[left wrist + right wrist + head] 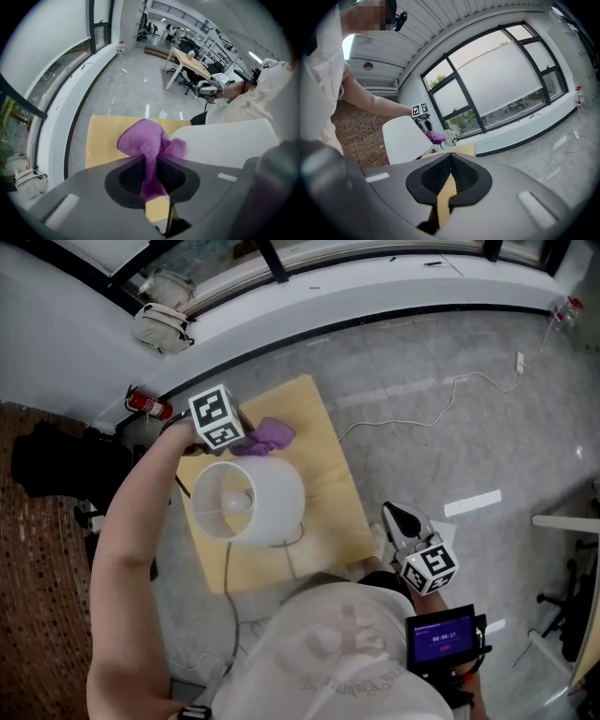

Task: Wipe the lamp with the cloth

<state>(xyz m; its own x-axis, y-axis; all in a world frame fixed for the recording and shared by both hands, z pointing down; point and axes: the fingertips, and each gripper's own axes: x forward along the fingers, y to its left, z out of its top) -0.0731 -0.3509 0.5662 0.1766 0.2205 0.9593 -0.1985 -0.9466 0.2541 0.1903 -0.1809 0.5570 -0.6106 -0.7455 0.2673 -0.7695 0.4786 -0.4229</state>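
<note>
A white lamp with a cylindrical shade stands on a small light-wood table. My left gripper is at the shade's far side, shut on a purple cloth that bunches against the shade's upper edge. In the left gripper view the cloth hangs pinched between the jaws with the white shade just to its right. My right gripper is held off the table's near right corner, jaws together with nothing between them; in its view the lamp and the cloth show ahead.
The lamp's cord runs off the table's near edge to the floor. A white cable lies on the grey floor to the right. A bag and a red extinguisher sit by the window ledge.
</note>
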